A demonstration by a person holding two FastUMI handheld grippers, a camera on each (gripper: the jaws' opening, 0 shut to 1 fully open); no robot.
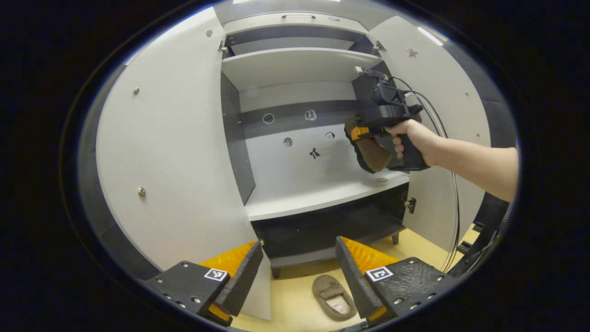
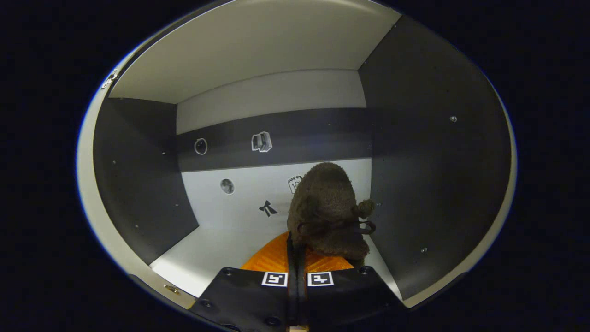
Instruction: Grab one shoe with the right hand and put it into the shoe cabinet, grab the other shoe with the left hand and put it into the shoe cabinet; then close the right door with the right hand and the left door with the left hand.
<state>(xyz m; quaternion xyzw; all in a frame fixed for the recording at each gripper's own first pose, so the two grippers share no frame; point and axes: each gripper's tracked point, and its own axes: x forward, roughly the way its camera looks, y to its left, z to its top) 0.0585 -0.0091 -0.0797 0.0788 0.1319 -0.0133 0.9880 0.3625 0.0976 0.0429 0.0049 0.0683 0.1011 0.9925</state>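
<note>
Pinching a fuzzy brown shoe (image 2: 328,207), the right gripper (image 2: 297,258) reaches inside the smooth cabinet (image 1: 295,64); the left gripper (image 1: 299,272) gapes above another rounded shoe (image 1: 334,297).

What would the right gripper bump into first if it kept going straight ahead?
Probably the cabinet's pale back wall: the right gripper, shut on a fuzzy brown shoe, points into the compartment. Depth is unclear.

Shoes: two. One brown shoe (image 1: 372,154) held up inside the cabinet (image 1: 295,138) at 3 o'clock, one shoe (image 1: 334,297) on the floor (image 1: 295,299) at 6 o'clock. Doors: two, left door (image 1: 170,152) at 9 o'clock, right door (image 1: 442,92) at 2 o'clock. Shelves: two. Tools: two, left tool (image 1: 298,267) and right tool (image 1: 364,138). Hands: one (image 1: 410,138).
</note>
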